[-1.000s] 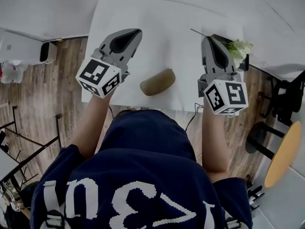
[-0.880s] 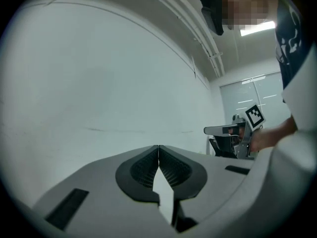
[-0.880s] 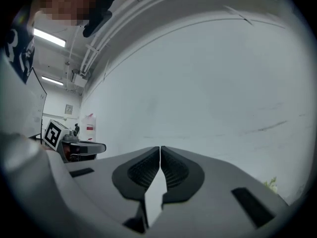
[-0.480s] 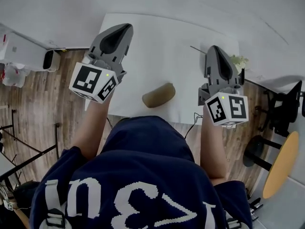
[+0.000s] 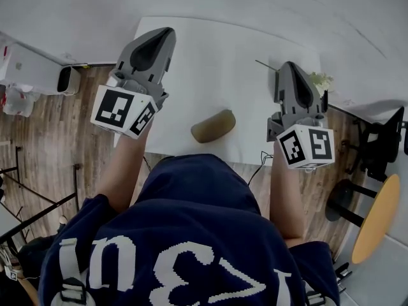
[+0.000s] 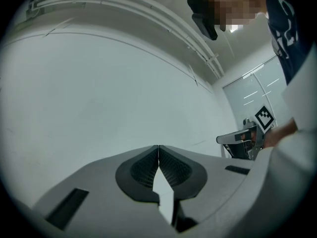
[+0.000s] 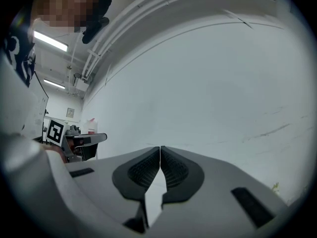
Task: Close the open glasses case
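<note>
A brown oval glasses case (image 5: 213, 125) lies closed near the front edge of the white table (image 5: 217, 62), between my two hands. My left gripper (image 5: 164, 33) is held up over the table's left part, shut and empty. Its tips (image 6: 158, 147) meet against the bare wall. Over the table's right part hangs my right gripper (image 5: 286, 65), also shut with nothing in it. In the right gripper view the tips (image 7: 160, 148) touch. Neither gripper touches the case, and both gripper views look over the table at the wall.
A small plant with pale flowers (image 5: 320, 81) stands at the table's right edge beside my right gripper. A white bin (image 5: 64, 79) sits on the wooden floor left of the table. A round yellow stool (image 5: 376, 215) and a dark chair (image 5: 379, 142) are at the right.
Both grippers have risen above the table, the left one further and turning a little. The case lies where it was, closed.
</note>
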Demonstrator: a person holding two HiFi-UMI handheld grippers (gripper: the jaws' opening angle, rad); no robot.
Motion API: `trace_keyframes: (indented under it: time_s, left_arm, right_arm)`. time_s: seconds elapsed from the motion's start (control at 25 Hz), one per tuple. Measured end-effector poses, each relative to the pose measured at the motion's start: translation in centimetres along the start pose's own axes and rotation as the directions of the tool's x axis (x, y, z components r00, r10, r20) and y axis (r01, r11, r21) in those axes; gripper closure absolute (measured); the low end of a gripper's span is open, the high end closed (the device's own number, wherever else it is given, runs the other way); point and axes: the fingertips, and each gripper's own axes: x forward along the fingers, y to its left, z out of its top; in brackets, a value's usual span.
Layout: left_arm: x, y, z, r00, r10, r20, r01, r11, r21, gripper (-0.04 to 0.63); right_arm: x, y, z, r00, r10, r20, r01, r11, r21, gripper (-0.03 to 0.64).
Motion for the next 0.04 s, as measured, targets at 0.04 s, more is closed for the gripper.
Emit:
trace_keyframes:
  time_s: [0.04]
  left_arm:
    - [0.0, 0.03, -0.01, 1.0, 0.003, 0.0, -0.003, 1.0, 0.0, 0.58]
  right_arm:
    - [-0.02, -0.02, 0.01, 1.0, 0.0, 0.0, 0.0, 1.0, 0.0, 0.589]
